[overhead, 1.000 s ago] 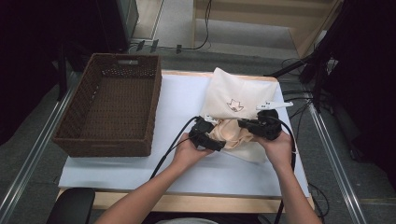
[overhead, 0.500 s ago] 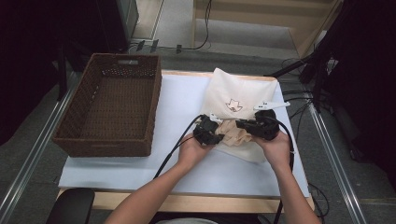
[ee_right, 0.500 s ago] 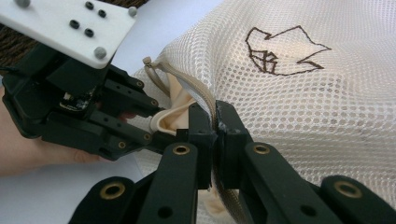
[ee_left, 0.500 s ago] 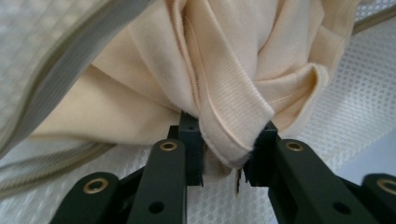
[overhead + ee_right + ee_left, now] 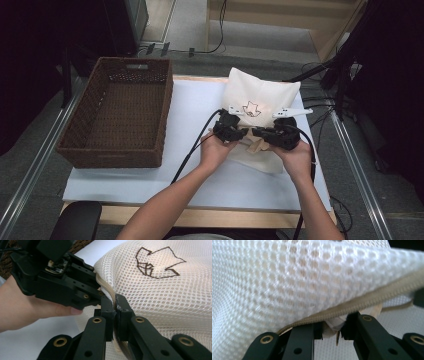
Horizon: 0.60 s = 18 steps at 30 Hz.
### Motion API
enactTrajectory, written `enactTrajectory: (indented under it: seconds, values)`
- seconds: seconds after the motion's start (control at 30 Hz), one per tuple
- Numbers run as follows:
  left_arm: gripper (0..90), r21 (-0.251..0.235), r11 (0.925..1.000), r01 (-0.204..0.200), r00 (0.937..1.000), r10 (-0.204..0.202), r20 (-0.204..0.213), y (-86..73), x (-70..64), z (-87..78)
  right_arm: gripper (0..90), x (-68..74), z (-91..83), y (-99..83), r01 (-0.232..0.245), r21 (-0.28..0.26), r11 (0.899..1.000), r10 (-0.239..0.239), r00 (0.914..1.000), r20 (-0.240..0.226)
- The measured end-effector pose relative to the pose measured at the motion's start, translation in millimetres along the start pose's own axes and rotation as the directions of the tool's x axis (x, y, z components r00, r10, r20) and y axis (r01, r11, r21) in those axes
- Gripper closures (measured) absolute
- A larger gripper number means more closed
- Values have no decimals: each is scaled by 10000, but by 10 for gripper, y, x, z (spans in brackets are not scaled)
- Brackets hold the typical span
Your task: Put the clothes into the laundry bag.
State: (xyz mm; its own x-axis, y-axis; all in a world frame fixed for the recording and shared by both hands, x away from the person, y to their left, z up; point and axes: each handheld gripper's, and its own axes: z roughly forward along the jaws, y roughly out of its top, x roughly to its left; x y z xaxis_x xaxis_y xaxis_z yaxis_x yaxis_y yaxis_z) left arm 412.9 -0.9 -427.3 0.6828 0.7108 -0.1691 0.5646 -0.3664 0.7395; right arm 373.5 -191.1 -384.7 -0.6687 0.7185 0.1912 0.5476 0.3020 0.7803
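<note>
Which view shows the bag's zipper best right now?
The right gripper view: the zipper runs along the mesh bag edge into the right gripper, shut on it. The left gripper view shows a blurred stretch close up. In the high view, hands and grippers cover it.

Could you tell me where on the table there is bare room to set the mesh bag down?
The white mat lies bare between the wicker basket and the mesh bag, and along its near edge. It is crowded where the left hand-held gripper and the right hand-held gripper clamp the bag's zipper edge.
</note>
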Motion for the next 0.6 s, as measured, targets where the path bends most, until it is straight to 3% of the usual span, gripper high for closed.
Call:
enactTrajectory:
  seconds: [0.1,0.2,0.27,0.6]
  values:
    - [767,-69,10000,-23,9994,20,-335,6,0,107,882,-8,-1,-3,-82,54,10000,82,10000,14]
    - [765,-150,9997,191,9991,-196,-365,1,20,198,881,-25,14,-16,-177,107,9998,177,9998,28]
    - [763,-73,9999,126,9987,-130,-493,3,21,253,881,-41,23,-26,-199,143,9997,199,9998,36]
    - [758,258,9989,394,9982,-381,-471,48,105,422,882,-132,89,-68,-509,352,9981,508,9987,36]
